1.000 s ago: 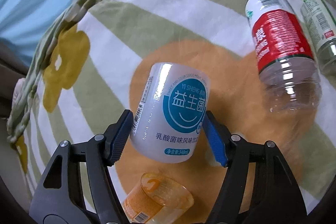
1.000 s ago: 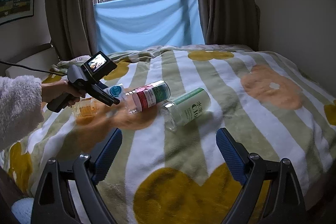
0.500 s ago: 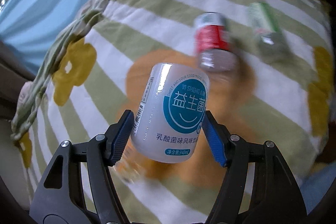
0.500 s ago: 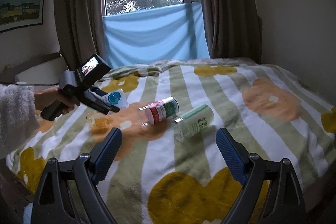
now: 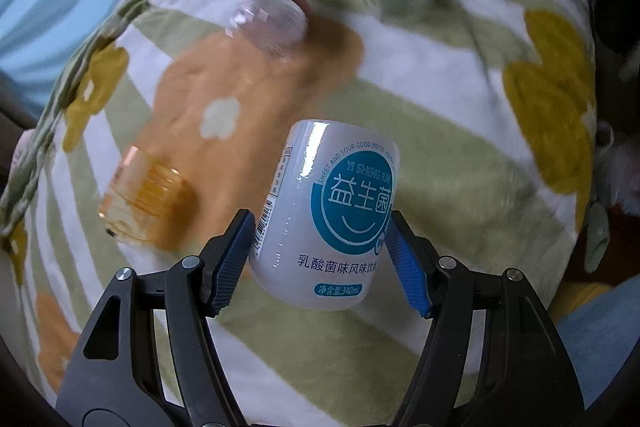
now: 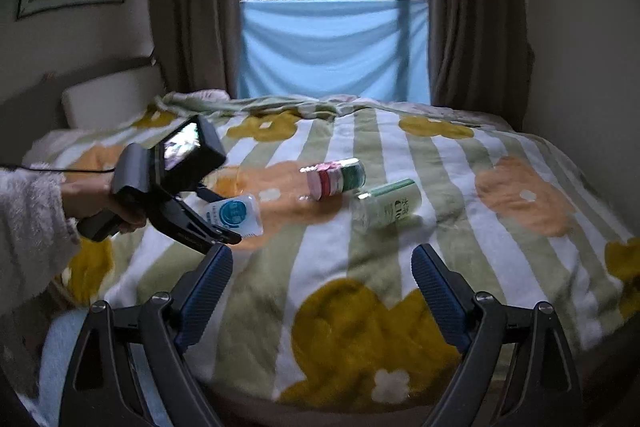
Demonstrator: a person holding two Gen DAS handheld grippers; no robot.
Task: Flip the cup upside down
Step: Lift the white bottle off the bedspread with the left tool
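Gripping the white cup [image 5: 326,215] between left gripper [image 5: 320,255] jaws, apparently above the blanket [image 5: 460,147], right gripper [image 6: 322,287] jaws wide

White cup [image 5: 326,215], blue round logo, clamped btwn left gripper [image 5: 320,259] pads, off bed, tilted slightly.

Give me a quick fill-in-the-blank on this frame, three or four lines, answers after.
1. The white cup with the blue logo is clamped in the ____ tool.
2. The right tool is open and holds ____.
3. The red-labelled bottle and the green-labelled bottle both lie on their ____ on the blanket.
4. The orange cup rests on the blanket, to the ____ of the white cup in the left wrist view.

Answers: left; nothing; sides; left
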